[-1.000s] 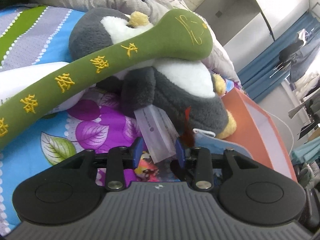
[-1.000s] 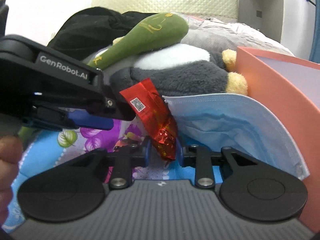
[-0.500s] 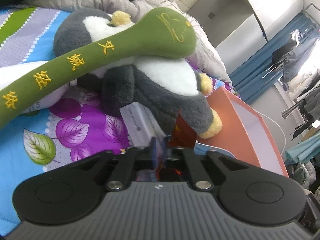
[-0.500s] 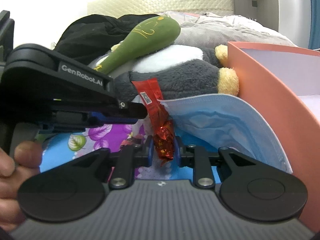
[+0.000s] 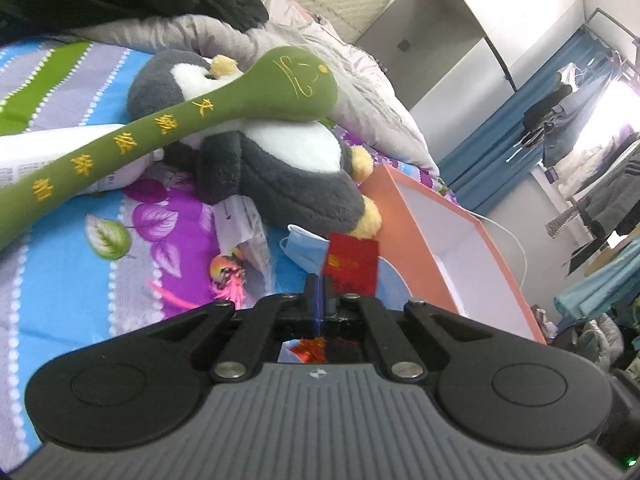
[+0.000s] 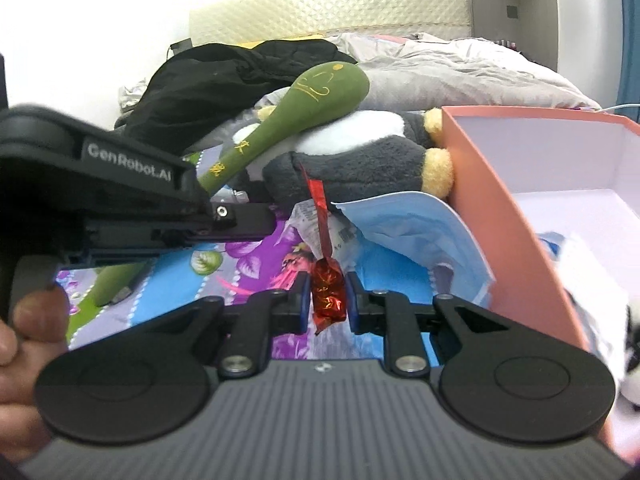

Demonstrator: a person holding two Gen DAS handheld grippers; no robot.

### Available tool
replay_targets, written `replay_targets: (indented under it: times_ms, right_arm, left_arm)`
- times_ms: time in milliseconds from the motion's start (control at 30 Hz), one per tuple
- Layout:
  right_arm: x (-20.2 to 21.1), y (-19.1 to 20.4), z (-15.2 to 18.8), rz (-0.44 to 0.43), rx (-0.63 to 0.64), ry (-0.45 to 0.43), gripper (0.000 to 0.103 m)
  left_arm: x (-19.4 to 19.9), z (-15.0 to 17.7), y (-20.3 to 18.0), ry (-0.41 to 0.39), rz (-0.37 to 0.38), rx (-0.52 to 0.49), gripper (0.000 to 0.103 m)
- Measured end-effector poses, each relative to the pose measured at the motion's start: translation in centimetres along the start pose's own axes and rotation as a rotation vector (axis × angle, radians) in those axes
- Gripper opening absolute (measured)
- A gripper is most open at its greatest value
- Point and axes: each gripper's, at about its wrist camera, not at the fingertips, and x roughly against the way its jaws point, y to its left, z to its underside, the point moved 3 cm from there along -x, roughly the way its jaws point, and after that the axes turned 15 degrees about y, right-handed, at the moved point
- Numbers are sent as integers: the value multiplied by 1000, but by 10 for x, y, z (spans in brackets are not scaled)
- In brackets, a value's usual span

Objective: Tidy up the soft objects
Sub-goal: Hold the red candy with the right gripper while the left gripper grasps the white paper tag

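Observation:
A grey and white penguin plush (image 5: 280,176) (image 6: 360,160) lies on the flowered bedsheet, with a long green plush (image 5: 224,104) (image 6: 320,92) draped across it. A blue face mask (image 5: 304,248) (image 6: 408,228) rests beside an orange box (image 5: 404,216) (image 6: 480,184). My right gripper (image 6: 328,300) has a red foil candy (image 6: 328,296) between its pads and its jaws are closing on it, holding it clear of the sheet. The candy's flat end (image 5: 352,264) shows just right of my left gripper (image 5: 318,286), whose jaws are shut with nothing seen between them. In the right wrist view the left gripper (image 6: 264,220) reaches in from the left.
A clear plastic packet (image 5: 244,228) lies on the sheet below the penguin. Black clothing (image 6: 224,80) and a grey quilt (image 5: 340,60) are piled behind the plushes. White items (image 6: 592,280) lie inside the orange box. A person's hand (image 6: 28,320) holds the left gripper.
The left jaws went from open around the clear packet to shut, and the packet stayed on the bed. Both grippers pulled back and rose. The red candy came up with the right gripper.

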Motion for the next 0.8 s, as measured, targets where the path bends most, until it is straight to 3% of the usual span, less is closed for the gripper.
replay_targets:
  times_ms: [133,233,633,667,800]
  right_arm:
    - [6,-5,13,7,-20,20,22]
    - [5,-6,23,3,-36,34,22]
    - [0,-21,30,-33,-92,42,22]
    - [-1,-22,30,-38,-92,45,22]
    - [-3,-21,32,-55,-95,51,22]
  left_arm:
    - [3,5,6,-5,-2,19,0]
    - [-4,1,7,-1,-48,4,1]
    - [-71,-22,8,75,-129,1,2]
    - [-75,-24,9,77,-135,9,3]
    - [-86,-28,9,82,-155,21,26]
